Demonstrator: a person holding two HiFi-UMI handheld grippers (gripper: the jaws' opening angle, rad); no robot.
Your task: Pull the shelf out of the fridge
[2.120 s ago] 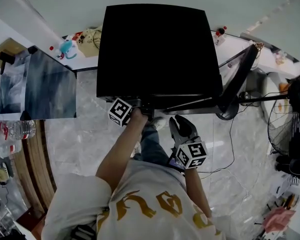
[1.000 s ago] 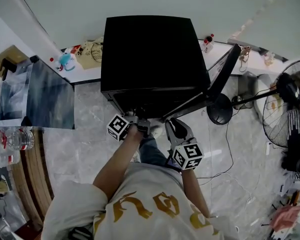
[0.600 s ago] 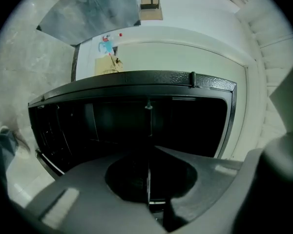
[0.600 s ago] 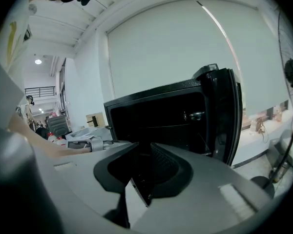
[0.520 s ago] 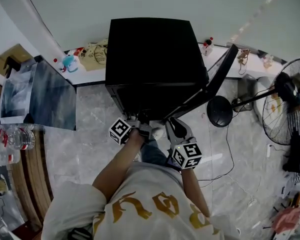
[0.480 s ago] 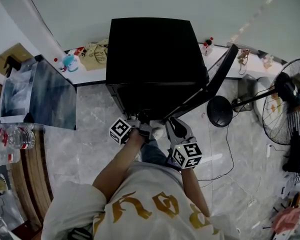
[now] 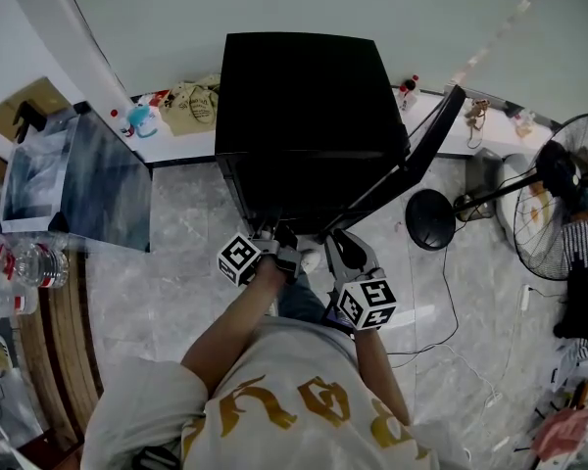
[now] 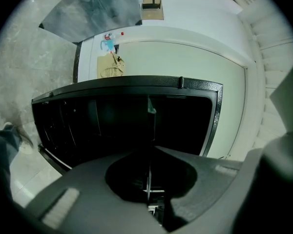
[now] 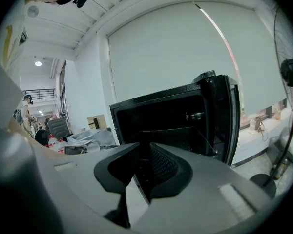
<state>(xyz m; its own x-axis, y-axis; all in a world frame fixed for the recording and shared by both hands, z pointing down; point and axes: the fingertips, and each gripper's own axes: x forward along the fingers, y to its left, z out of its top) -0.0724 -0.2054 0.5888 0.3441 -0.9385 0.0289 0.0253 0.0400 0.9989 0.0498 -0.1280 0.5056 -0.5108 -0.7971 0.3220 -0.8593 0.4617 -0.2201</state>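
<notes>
Your left gripper (image 7: pixel 272 238) is at the lower front edge of the black fridge (image 7: pixel 304 106), reaching into its open front. Its jaws are almost together, clamped on the thin front edge of the shelf (image 8: pixel 148 182). In the left gripper view the shelf shows edge-on, as a pale line that runs from between the jaws back into the dark inside of the fridge. You cannot tell from any view how far the shelf sticks out of the fridge.

The fridge door (image 7: pixel 416 160) stands swung open on the fridge's right side. Your right gripper (image 7: pixel 339 243) is just in front of the fridge, near the foot of that door and beside the left gripper, and it is not touching the fridge. Its jaws have just been closing and now stand narrow, with a slim gap. Nothing is held between them. Through the gap you see only a corner of the fridge and some pale floor.

Your shoe (image 7: pixel 311 258) rests on the marble floor (image 7: pixel 176 272) in front of the fridge, between the two grippers. A standing fan (image 7: pixel 559 194) is well to the right of the fridge, beyond the door.
</notes>
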